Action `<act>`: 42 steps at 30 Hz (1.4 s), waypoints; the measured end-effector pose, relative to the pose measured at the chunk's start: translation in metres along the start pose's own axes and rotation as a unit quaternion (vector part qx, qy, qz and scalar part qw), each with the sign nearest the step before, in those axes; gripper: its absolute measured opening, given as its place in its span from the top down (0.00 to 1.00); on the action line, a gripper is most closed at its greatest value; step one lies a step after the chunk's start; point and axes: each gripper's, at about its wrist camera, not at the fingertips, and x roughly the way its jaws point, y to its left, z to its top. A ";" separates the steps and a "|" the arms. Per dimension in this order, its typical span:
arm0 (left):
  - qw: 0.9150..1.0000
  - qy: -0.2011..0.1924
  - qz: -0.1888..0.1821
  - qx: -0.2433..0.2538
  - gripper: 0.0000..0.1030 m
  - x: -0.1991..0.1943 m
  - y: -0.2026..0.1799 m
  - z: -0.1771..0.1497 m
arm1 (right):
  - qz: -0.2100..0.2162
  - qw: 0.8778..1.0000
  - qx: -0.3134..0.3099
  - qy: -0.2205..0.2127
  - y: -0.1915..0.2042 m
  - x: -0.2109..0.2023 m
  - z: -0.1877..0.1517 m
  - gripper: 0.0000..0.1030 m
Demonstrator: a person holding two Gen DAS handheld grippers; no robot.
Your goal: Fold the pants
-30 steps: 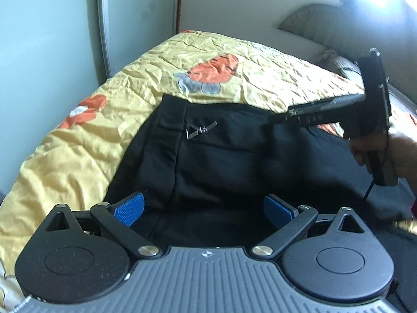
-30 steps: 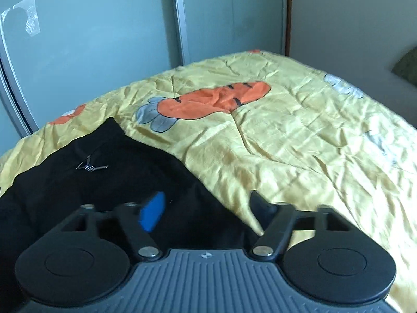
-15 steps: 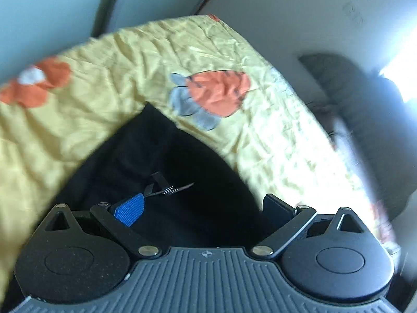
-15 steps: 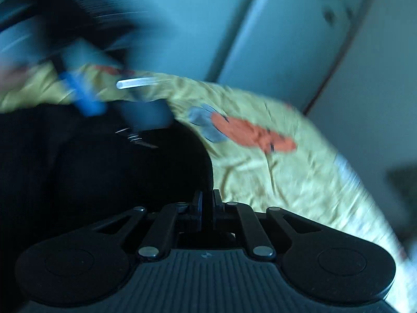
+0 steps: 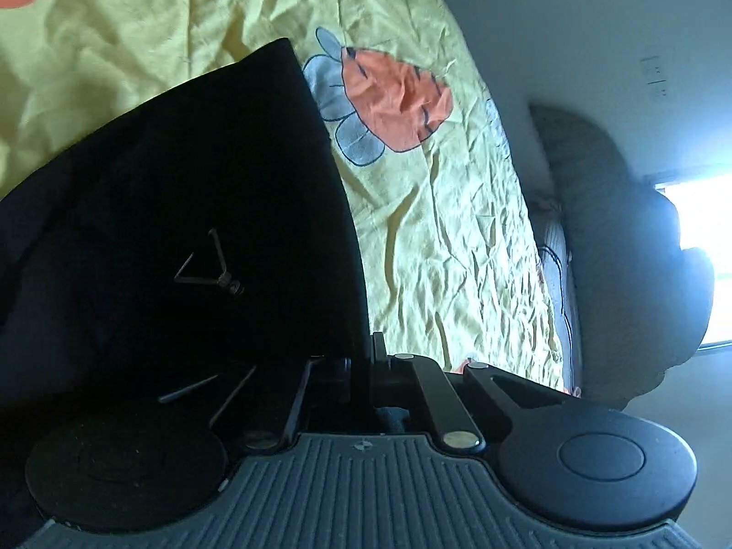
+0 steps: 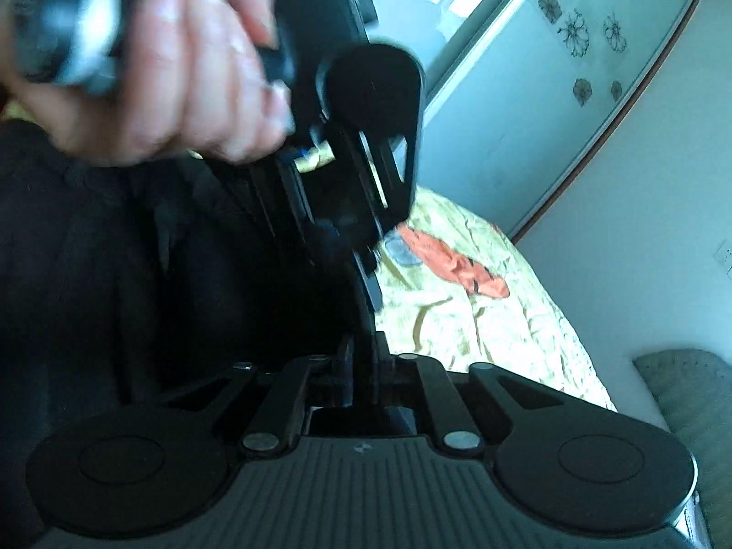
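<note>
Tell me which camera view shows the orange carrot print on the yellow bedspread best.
The left wrist view. There the carrot print lies sharp and whole on the yellow bedspread, just right of the black pants. The right wrist view shows the same print only small, crumpled and partly hidden behind the other gripper's body.

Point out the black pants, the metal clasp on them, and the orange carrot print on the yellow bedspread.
black pants (image 5: 206, 160): left wrist view, flat cloth near the top corner.
metal clasp (image 5: 206, 265): left wrist view, its triangular wire loop.
orange carrot print (image 5: 393, 96): left wrist view, middle of the orange body.
</note>
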 end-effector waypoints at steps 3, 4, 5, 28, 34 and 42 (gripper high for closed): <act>1.000 -0.013 -0.014 0.010 0.95 -0.015 0.003 -0.014 | -0.041 0.999 -0.026 0.013 0.000 0.003 -0.005 0.66; 1.000 -0.019 -0.018 0.018 0.95 -0.022 0.004 -0.019 | -0.051 0.998 -0.029 0.023 -0.002 0.005 -0.008 0.66; 0.999 -0.023 -0.020 0.022 0.95 -0.028 0.004 -0.024 | -0.063 0.997 -0.027 0.034 -0.007 0.006 -0.014 0.66; 0.988 -0.130 -0.064 0.055 0.78 -0.106 0.042 -0.085 | -0.100 0.990 -0.030 0.099 0.046 -0.103 -0.053 0.94; 0.985 -0.162 -0.063 0.000 0.50 -0.099 0.052 -0.067 | -0.094 0.991 0.010 0.098 0.039 -0.091 -0.055 0.94; 0.989 -0.142 -0.041 0.013 0.96 -0.104 0.056 -0.051 | -0.108 0.990 0.042 0.085 0.037 -0.097 -0.056 0.94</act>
